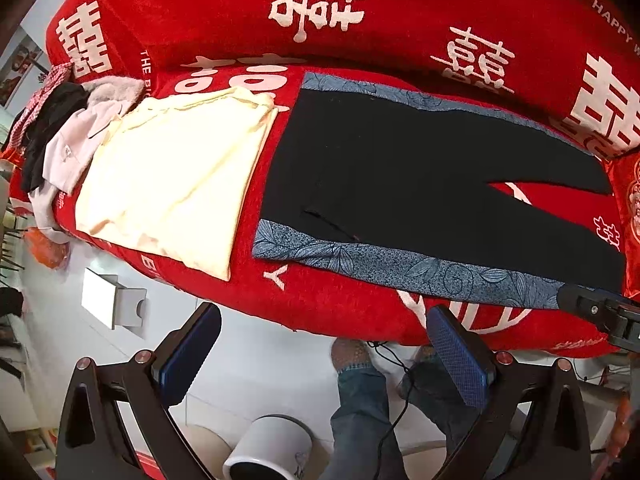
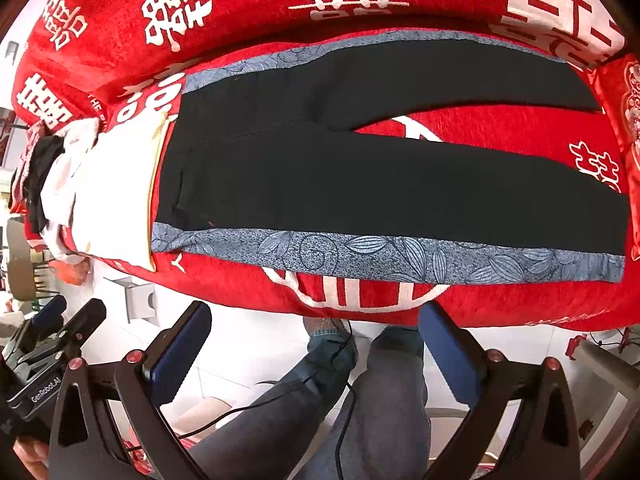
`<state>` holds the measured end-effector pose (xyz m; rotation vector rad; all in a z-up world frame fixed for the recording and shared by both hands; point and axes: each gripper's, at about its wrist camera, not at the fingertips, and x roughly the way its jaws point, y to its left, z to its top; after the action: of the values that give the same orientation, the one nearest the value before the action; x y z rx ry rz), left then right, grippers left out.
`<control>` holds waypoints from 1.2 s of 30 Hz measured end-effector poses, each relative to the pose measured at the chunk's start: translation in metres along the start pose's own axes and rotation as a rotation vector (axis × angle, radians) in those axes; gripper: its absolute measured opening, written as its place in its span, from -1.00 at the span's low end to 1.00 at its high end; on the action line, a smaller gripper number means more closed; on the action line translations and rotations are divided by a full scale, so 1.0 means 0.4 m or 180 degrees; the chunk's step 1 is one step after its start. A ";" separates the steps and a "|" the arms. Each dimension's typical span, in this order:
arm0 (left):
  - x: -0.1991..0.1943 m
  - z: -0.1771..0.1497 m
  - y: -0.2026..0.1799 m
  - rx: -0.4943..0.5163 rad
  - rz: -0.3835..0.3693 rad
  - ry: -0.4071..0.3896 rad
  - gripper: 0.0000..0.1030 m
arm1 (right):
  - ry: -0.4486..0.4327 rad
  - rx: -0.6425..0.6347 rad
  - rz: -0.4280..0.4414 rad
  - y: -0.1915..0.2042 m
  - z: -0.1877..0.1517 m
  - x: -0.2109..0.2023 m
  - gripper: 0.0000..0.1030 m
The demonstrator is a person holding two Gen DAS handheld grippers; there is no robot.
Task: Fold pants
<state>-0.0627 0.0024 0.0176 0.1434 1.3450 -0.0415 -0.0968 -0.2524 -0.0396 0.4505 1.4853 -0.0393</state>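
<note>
We hold our left gripper [image 1: 324,354] and right gripper [image 2: 316,350] low in frame, jaws spread and empty, above the floor; black pants with blue floral side stripes [image 2: 360,184] lie flat mid-frame on the red patterned sofa cover [image 2: 248,4].

A red sofa cover [image 1: 360,24] printed with large white characters drapes the seat and backrest. At its left end lies a folded cream garment [image 1: 176,184], and beyond it a loose pile of clothes [image 1: 60,140] in black, pale pink and red check. A red cushion [image 1: 632,208] sits at the right end. On the white floor [image 1: 248,360] below stand a small white box [image 1: 112,304] and a white mug [image 1: 268,452]. A person's legs in jeans [image 2: 360,392] stand by the sofa, with a black cable [image 2: 248,408] running across them.
</note>
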 end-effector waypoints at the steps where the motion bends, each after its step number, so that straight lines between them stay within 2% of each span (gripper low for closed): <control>1: -0.001 0.000 -0.001 0.0003 0.0004 -0.0004 1.00 | 0.0001 0.0001 0.0000 0.000 0.000 -0.001 1.00; 36: 0.010 0.026 -0.005 0.0057 -0.0011 0.0034 1.00 | -0.0013 0.0136 -0.0053 -0.015 0.014 0.006 1.00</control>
<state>-0.0521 -0.0006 0.0157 0.1565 1.3559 -0.0558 -0.0932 -0.2592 -0.0435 0.4724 1.4864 -0.0853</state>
